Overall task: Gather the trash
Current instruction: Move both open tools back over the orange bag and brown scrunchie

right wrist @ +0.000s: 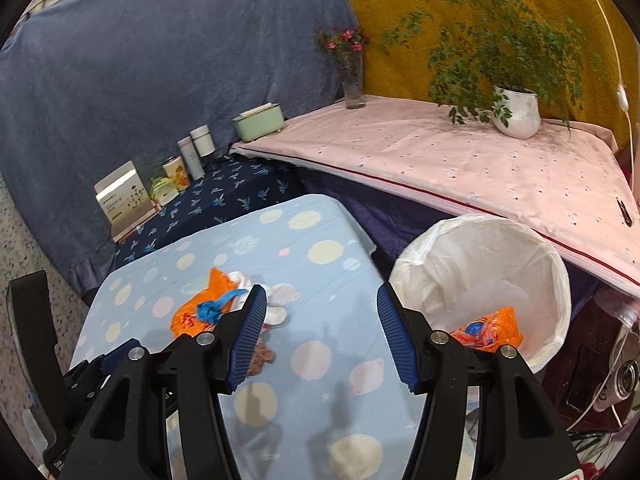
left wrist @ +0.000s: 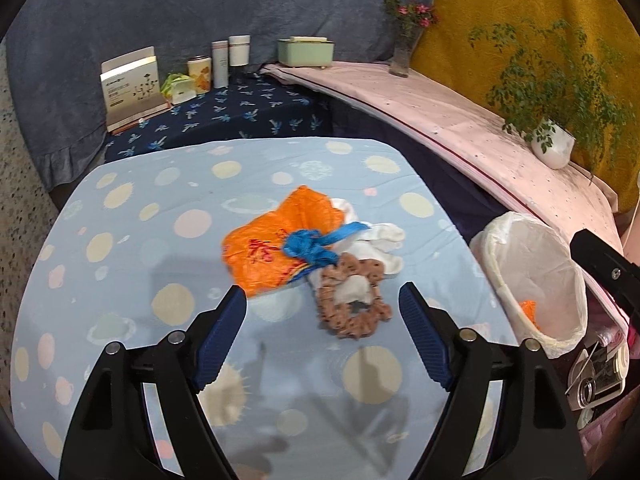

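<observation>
Both grippers hang spread and empty above the counter (left wrist: 120, 208): left gripper (left wrist: 322, 300), right gripper (right wrist: 320, 300). The orange wrapper (left wrist: 272, 244) (blue scrap atop) lies mid-counter; the lined bin (right wrist: 480, 264) stands at three o'clock.

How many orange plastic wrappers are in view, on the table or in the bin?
2: one orange wrapper lies in the table's pile; another orange wrapper sits inside the bin. More could be hidden beneath either.

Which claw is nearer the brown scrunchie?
Left. The left claw is open right in front of the scrunchie; the right claw is open further right, toward the bin.
</observation>
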`<action>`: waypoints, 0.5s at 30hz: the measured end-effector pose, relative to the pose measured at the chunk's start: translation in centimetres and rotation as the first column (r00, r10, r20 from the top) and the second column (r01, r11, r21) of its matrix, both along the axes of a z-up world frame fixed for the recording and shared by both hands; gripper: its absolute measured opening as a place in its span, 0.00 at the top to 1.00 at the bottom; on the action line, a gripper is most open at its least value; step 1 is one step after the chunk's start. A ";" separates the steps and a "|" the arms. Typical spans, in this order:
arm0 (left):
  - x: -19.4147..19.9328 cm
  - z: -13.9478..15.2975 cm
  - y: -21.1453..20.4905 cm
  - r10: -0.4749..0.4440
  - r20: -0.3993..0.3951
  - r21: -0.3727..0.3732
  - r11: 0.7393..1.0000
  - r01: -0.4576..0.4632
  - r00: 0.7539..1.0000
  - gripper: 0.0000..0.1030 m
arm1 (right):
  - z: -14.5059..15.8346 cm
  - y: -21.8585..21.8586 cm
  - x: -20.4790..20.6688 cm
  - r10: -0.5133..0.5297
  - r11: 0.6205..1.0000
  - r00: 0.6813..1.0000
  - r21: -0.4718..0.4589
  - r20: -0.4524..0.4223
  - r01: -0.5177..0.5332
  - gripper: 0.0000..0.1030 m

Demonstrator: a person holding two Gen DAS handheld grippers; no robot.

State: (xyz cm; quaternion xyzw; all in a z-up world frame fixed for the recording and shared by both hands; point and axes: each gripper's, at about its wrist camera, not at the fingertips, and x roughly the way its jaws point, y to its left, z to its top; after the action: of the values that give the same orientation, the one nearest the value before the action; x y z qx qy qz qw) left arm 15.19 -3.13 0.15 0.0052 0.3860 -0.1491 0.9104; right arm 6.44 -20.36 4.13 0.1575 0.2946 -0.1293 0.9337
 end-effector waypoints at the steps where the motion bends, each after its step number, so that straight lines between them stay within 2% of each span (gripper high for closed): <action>1: 0.1 0.0 0.5 0.007 -0.002 -0.001 1.000 -0.007 1.000 0.27 | 0.0 0.6 0.2 0.010 1.000 1.000 -0.001 -0.002 -0.010 0.45; 5: 0.3 -0.2 2.5 0.039 -0.007 -0.004 0.999 -0.039 0.999 0.23 | -0.1 2.4 1.0 0.043 0.999 0.999 -0.003 -0.011 -0.043 0.45; 15: 1.0 -0.8 6.2 0.097 -0.018 -0.008 0.995 -0.097 0.995 0.23 | -0.8 6.2 2.7 0.106 0.994 0.994 -0.013 -0.039 -0.106 0.45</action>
State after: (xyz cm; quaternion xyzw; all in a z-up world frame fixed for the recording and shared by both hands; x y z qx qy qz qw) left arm 16.20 3.11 -0.63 -0.0190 0.3931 -0.1066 0.9131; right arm 9.12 -14.14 3.34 0.1321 0.3196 -0.0847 0.9345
